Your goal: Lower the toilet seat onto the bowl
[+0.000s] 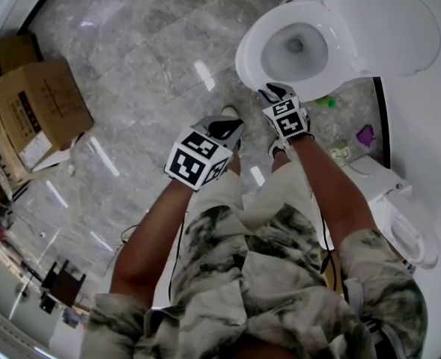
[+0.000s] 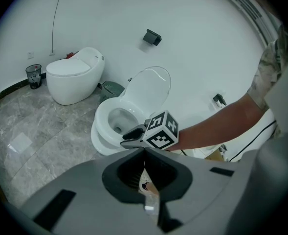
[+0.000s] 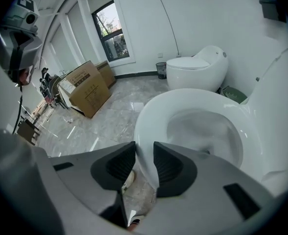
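Toilet: the toilet seat (image 1: pixel 251 47) lies horizontal over the bowl (image 1: pixel 295 51). The left gripper view shows it level on the bowl rim, but no view shows whether seat and rim actually touch. The lid (image 1: pixel 388 25) stands raised behind it.

Right gripper (image 1: pixel 275 92): positioned at the front edge of the seat. In its own view the fingers (image 3: pixel 121 163) pinch the seat's white front edge, which fills the narrow gap between the two pads. The seat ring curves away beyond them around the open bowl.

Left gripper (image 1: pixel 231 129): held back from the toilet, over the marble floor (image 1: pixel 145 43), just beside the right gripper and touching nothing. Its fingers (image 2: pixel 158 168) are pressed together at the tips with nothing between them.

Surroundings: a cardboard box (image 1: pixel 37 107) sits on the floor well apart from the toilet, to the person's left. The left gripper view shows a second toilet (image 2: pixel 75 80) with its lid down against the far wall and a small wastebasket (image 2: pixel 33 76) beside it. A small green item (image 1: pixel 325 102) and a purple one (image 1: pixel 365 134) lie on the floor near the toilet base. They are too small to identify.
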`<state>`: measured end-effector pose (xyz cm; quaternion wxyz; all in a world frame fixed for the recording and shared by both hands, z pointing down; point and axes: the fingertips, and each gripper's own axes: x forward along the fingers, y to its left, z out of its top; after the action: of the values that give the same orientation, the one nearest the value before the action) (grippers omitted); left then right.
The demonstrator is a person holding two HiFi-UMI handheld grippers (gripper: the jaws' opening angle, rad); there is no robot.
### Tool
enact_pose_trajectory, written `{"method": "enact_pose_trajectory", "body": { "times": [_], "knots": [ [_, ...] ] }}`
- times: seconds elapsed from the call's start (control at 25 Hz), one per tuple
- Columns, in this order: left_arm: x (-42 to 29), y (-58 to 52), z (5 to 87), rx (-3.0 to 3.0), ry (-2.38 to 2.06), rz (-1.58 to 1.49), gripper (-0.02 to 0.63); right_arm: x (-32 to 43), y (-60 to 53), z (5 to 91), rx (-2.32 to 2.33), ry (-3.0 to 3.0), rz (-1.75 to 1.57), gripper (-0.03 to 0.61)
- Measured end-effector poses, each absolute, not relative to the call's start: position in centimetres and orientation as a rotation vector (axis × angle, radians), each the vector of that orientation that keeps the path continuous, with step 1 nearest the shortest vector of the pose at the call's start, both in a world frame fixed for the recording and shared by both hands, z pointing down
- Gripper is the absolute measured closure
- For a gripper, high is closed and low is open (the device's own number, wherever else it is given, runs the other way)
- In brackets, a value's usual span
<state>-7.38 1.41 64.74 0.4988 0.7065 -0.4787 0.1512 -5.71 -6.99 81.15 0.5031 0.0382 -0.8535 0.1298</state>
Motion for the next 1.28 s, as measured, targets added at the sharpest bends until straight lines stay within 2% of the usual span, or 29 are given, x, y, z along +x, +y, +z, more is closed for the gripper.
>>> {"method": "enact_pose_trajectory", "body": {
  "times": [1.28],
  "knots": [
    [-11.5,2.6,70.4,1.667,-1.148,0.36,0.591,-6.7,-5.9,91.1,0.131,-1.924,0.419,0.465]
  ]
}}
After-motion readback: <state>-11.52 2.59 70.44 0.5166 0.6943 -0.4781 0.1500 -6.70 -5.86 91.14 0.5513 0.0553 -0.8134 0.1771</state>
